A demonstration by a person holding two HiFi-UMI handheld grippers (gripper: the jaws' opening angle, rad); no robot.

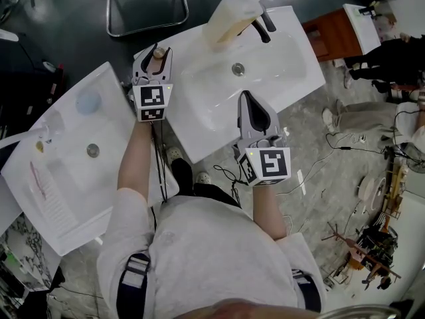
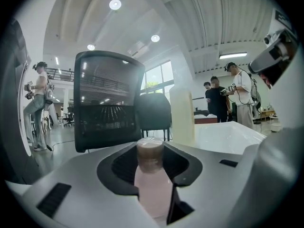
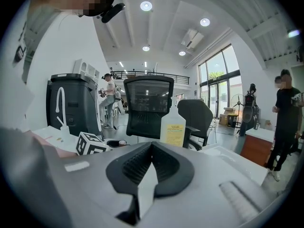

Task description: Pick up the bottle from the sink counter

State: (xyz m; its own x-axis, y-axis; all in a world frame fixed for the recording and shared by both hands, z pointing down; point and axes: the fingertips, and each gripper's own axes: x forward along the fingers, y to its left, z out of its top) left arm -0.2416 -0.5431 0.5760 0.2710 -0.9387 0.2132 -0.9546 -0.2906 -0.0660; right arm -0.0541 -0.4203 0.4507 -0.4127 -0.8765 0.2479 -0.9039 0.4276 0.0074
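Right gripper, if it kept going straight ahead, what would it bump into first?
Probably the pale pump bottle with the yellow label, standing just right of the right gripper's line; depth is unclear, so it might slip past.

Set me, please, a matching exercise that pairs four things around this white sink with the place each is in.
Things:
1. small pink bottle with a brown cap
2. tall pale pump bottle
3. round metal drain
4. right gripper

Places:
a. at the back of the sink, beside the black tap
b. between the jaws of the left gripper
c. in the middle of the white basin
d. over the basin's front rim, nothing between its jaws

Pairs: 1-b, 2-a, 3-c, 4-d
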